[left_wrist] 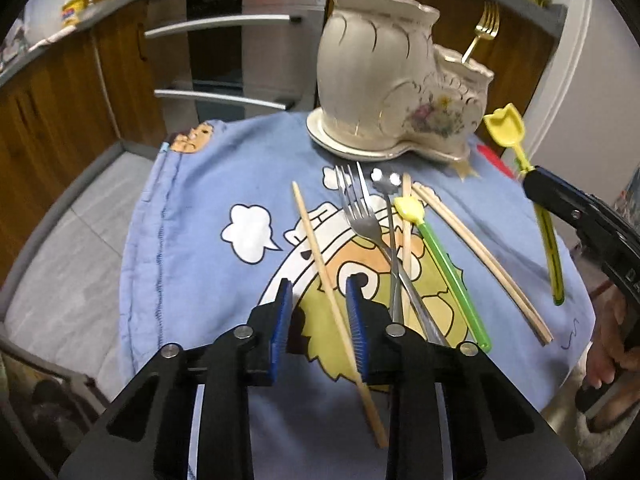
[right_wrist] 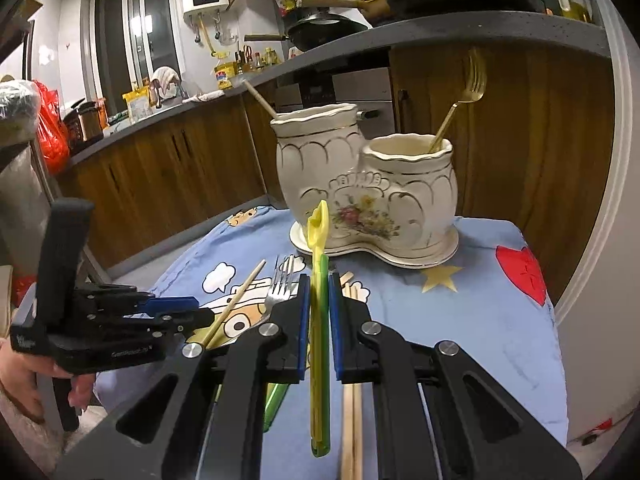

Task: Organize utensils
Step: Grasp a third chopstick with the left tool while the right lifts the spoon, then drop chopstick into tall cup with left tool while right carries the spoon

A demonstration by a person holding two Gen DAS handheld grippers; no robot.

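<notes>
Utensils: slim yellow plastic spoon (right_wrist: 320,300) clamped in right claw (right_wrist: 319,308); left claw (left_wrist: 320,300) apart over wooden chopstick (left_wrist: 332,300).

Materials and finishes on the table

Glossy glazed ceramic holder (right_wrist: 368,184); matt woven cloth (left_wrist: 208,208); polished metal fork (left_wrist: 360,212); gold-toned metal fork (right_wrist: 460,108); bare matt wooden chopstick (left_wrist: 332,292); translucent glossy plastic utensil (right_wrist: 320,320); matt black plastic right gripper (right_wrist: 319,316).

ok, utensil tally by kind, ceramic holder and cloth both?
Wooden chopsticks: 5
Metal forks, gold and silver: 2
Yellow-green plastic tulip-head sticks: 2, one in the right gripper jaws
Other silver metal pieces, kind unclear: 2
Total: 11
</notes>
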